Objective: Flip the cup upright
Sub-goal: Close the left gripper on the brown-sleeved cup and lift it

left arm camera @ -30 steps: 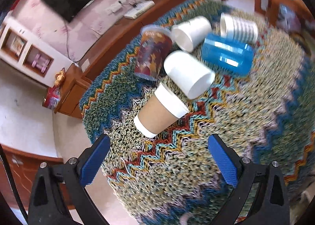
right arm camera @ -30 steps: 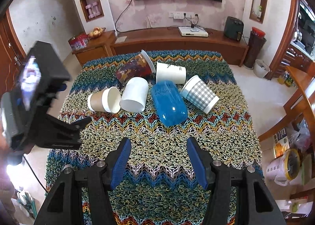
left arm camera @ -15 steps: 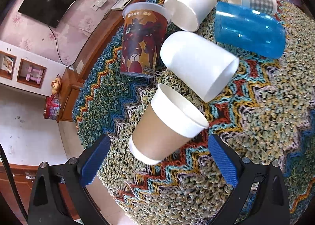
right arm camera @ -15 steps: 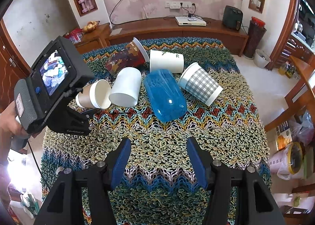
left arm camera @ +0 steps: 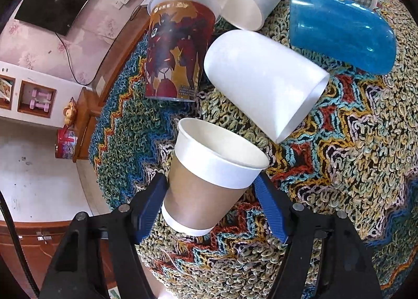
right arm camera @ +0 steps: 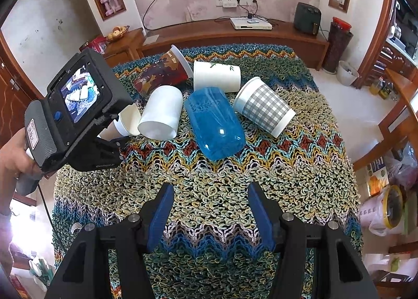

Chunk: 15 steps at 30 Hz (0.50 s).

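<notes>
A brown paper cup point(left arm camera: 209, 184) with a white rim lies on its side on the knitted cloth. My left gripper point(left arm camera: 211, 189) has its blue pads point(left arm camera: 154, 202) on both sides of the cup's body, touching or nearly touching it. In the right wrist view the cup's rim point(right arm camera: 129, 122) peeks out behind the left gripper's body point(right arm camera: 75, 113). My right gripper point(right arm camera: 210, 207) is open and empty above the cloth's near part.
Lying on their sides on the cloth point(right arm camera: 235, 181) are a white cup point(right arm camera: 162, 114), a blue plastic cup point(right arm camera: 214, 124), a checked cup point(right arm camera: 263, 109), a white cup with leaves point(right arm camera: 216, 76) and a red printed cup point(right arm camera: 162, 74). A wooden cabinet point(right arm camera: 235, 35) stands behind.
My left gripper has moved forward to the brown cup and its jaws have narrowed around it. The right gripper has barely moved.
</notes>
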{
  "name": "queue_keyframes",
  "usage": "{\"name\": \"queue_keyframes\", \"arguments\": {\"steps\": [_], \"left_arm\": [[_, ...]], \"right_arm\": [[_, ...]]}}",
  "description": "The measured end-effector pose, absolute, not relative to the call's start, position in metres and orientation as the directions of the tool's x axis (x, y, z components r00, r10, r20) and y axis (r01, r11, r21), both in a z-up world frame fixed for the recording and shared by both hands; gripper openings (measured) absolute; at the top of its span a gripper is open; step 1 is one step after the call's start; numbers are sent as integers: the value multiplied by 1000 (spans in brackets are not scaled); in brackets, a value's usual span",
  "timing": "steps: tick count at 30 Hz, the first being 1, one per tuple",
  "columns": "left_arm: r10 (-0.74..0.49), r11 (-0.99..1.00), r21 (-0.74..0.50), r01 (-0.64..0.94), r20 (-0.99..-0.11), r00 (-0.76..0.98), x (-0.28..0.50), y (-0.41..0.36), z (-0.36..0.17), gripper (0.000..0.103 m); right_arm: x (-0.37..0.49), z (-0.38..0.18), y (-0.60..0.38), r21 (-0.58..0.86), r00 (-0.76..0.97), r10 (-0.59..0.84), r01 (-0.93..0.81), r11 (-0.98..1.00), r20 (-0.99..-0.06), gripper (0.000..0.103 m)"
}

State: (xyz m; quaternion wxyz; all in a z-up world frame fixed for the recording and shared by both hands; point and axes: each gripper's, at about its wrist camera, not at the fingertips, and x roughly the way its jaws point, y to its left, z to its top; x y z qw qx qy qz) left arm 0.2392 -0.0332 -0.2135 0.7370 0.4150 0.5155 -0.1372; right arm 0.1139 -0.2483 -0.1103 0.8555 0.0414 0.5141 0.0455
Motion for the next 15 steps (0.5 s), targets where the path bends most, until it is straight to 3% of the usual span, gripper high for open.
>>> {"name": "queue_keyframes", "arguments": {"steps": [15], "left_arm": [[183,799,314,513,-939,290,261,-5,-201,68]], "right_arm": [[109,-109,-247,138,465,142,-43,989,-874,59]]}}
